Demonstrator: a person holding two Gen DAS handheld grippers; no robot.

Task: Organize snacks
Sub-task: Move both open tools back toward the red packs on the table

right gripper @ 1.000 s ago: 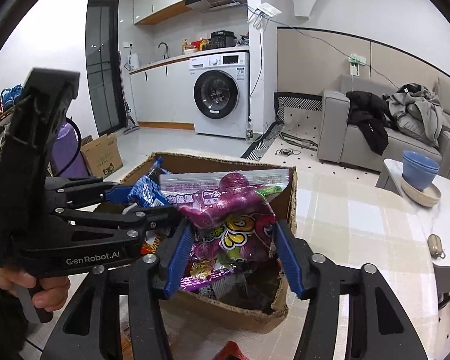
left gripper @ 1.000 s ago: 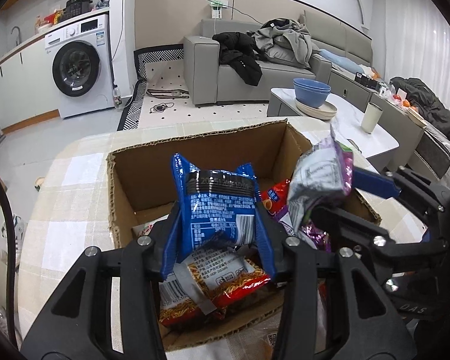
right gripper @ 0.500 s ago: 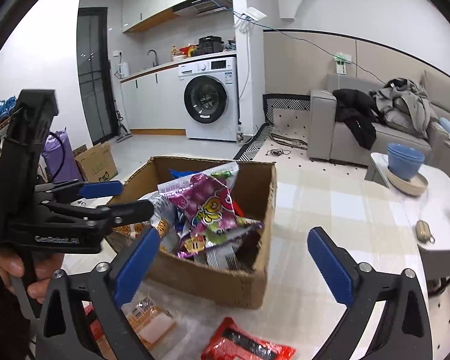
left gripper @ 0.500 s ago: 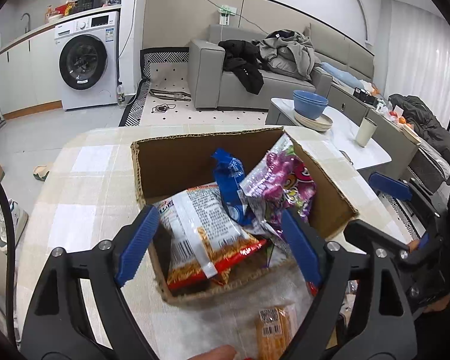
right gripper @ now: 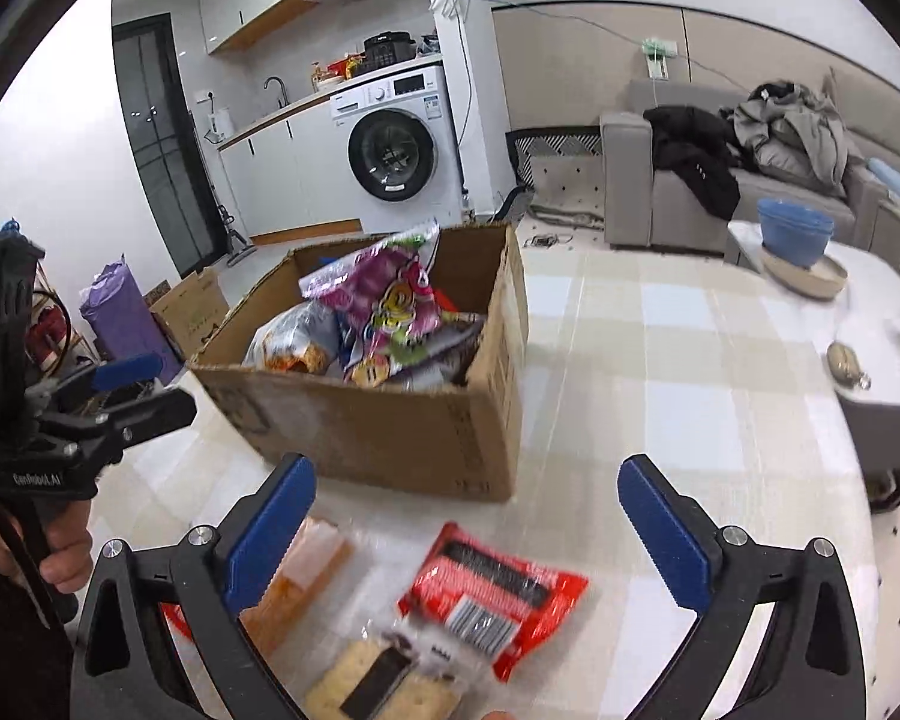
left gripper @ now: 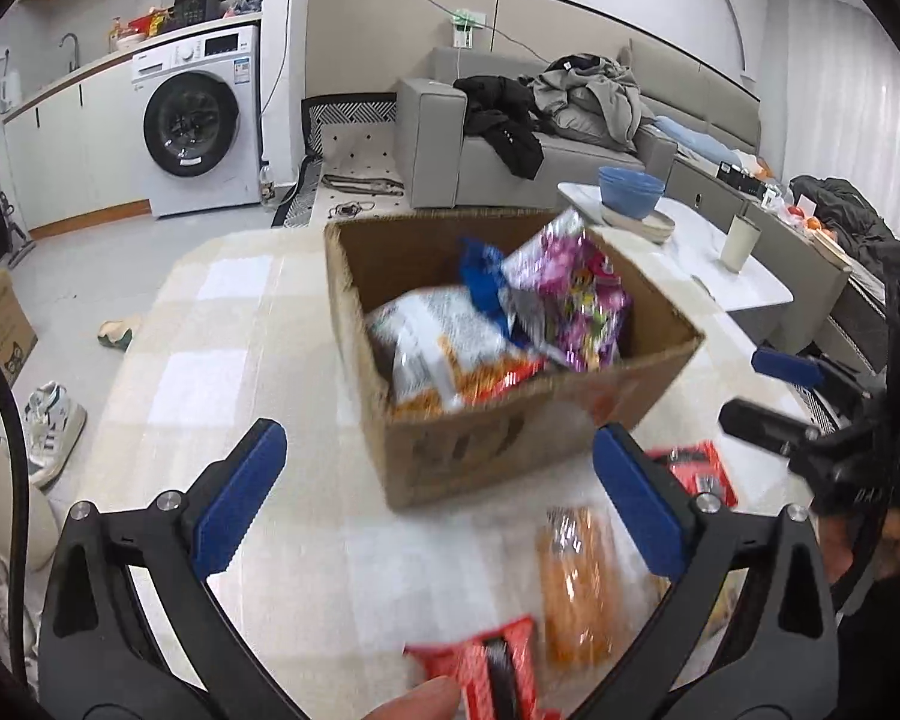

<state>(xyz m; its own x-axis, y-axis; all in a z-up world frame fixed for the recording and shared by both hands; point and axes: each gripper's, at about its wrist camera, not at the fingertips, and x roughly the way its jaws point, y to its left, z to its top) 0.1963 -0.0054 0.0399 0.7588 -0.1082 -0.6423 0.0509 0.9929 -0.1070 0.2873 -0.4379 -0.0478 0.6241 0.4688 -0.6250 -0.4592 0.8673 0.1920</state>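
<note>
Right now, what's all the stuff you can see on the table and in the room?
box: one, brown cardboard, on the checked table, open top
purple bag: one, purple-pink, sticking up out of the box
blue bag: one, in the box beside the purple bag
noodle bag: one, white and orange, in the box
red packets: at least two, on the table in front of the box
orange packet: one, on the table by the red ones
cracker packet: one, clear, nearest edge
washer: one, white, far wall
sofa: one, grey, clothes piled on it
bowl: blue, on the white side table
left gripper: black, blue pads, jaws opening, nothing between
right gripper: same, jaws wide, empty
</note>
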